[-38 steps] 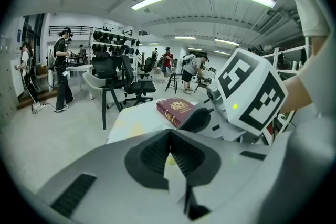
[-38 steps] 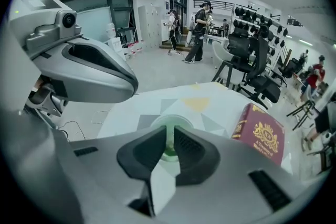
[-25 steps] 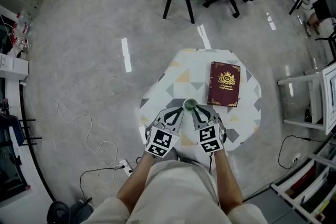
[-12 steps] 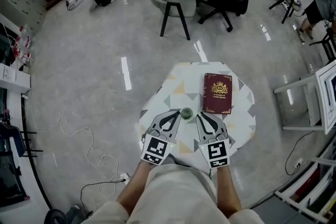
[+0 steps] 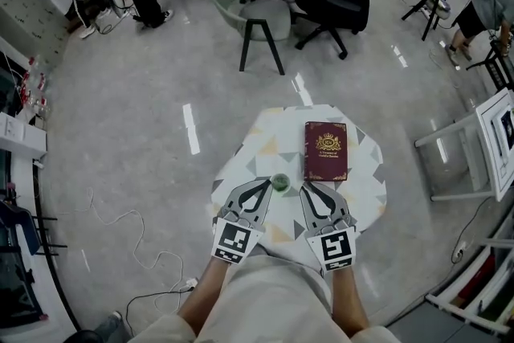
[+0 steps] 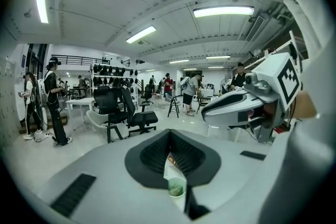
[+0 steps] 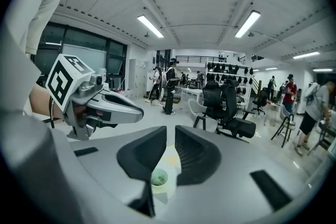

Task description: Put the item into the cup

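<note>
A small green cup (image 5: 280, 181) stands on the patterned table (image 5: 363, 190), with something small and dark-greenish inside it as seen in the right gripper view (image 7: 159, 178). My left gripper (image 5: 268, 182) sits just left of the cup, its jaws meeting at the tips and holding nothing. My right gripper (image 5: 304, 188) sits just right of the cup, with a narrow empty slit between its jaws (image 7: 171, 134). Neither touches the cup. The left gripper view shows the cup (image 6: 176, 187) low between the pads.
A dark red book (image 5: 325, 151) lies on the table beyond the right gripper. A pale chair (image 5: 259, 16) and a black office chair (image 5: 337, 4) stand on the floor behind the table. People stand at the far desks. A white frame (image 5: 470, 149) is to the right.
Both grippers have drawn back from the cup toward me; a second ago their tips flanked it closely. The cup stays on the table.
</note>
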The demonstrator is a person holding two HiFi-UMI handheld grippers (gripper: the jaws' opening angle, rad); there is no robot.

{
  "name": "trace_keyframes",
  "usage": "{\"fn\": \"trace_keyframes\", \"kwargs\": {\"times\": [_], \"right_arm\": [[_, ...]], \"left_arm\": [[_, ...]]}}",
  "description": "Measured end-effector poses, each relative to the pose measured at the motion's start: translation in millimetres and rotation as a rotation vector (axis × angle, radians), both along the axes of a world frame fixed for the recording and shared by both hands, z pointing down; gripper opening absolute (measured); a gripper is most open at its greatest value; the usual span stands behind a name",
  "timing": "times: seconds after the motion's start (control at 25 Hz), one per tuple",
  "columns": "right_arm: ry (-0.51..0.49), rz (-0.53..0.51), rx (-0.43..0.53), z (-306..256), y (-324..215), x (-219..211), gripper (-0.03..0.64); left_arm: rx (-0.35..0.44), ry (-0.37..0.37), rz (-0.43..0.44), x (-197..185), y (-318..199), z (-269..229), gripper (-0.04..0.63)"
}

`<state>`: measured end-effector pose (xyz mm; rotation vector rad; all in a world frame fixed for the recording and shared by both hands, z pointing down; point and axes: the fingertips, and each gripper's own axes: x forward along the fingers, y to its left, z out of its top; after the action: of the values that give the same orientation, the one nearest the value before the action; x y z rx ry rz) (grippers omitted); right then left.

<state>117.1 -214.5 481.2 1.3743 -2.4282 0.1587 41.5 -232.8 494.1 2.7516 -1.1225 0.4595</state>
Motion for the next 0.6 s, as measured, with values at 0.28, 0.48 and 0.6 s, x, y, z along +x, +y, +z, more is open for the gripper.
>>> {"fn": "trace_keyframes", "kwargs": {"times": [0.28,0.48,0.6], "right_arm": [[-0.04,0.037,0.021,-4.2,-2.7,6.2,0.048],[-0.037,0.044,0.027,-7.9,-5.9,8.0,0.048],[-0.034,0.044,0.028,-9.4,-7.3,9.0,0.048]], "left_arm": [[0.018,0.007,0.005,0.8,-3.8,-10.3,0.012],[0.021,0.01,0.013,2.8,-6.3,-11.8,0.011],[0.022,0.011,0.015,3.8,-7.5,-12.7,0.011]]}}
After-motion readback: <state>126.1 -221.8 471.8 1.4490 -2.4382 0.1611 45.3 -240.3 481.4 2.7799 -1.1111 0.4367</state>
